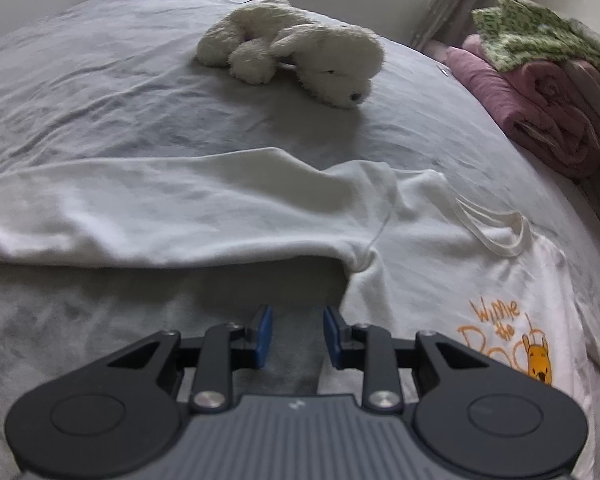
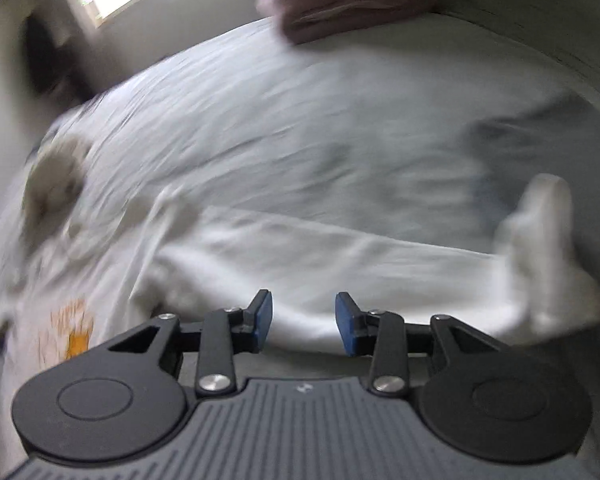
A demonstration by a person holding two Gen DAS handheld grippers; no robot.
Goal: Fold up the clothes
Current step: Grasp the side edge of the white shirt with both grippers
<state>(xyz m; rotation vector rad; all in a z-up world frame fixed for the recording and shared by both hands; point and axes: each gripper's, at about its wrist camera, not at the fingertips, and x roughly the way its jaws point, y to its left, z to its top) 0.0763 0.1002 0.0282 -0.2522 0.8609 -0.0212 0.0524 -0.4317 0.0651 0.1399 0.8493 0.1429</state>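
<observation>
**Shirt spread on the bed, sleeves not yet folded in**

Shirt (image 1: 440,264), white with an orange bear print, lies flat on the grey bed sheet (image 1: 120,92), and both pairs of tongs hover at its near edge with nothing held. In the left wrist view the left tongs (image 1: 298,336) stand apart over bare sheet, just beside the shirt's side hem, the blue pads clear of any cloth. In the right wrist view, which is smeared by motion, the right tongs (image 2: 303,322) are parted too, with the lower edge of the right sleeve (image 2: 340,268) lying in front of the gap; the pads do not appear to press on it.

Beyond the left tongs, the left sleeve (image 1: 160,212) stretches out sideways from the armpit, rumpled, and the neckline (image 1: 496,232) lies to the right. The right sleeve runs out to a bunched cuff (image 2: 540,232) that stands up from the bed.

The step in hand looks like taking a sleeve to fold it across the body. To do it well, I would pinch each sleeve near its cuff, catching both layers, lift only enough to clear the sheet, and lay it straight over the chest so the fold line falls at the shoulder seam.

Farther back lie a cream plush dog (image 1: 296,48) and a stack of pink blankets (image 1: 540,92), well apart from the shirt.
</observation>
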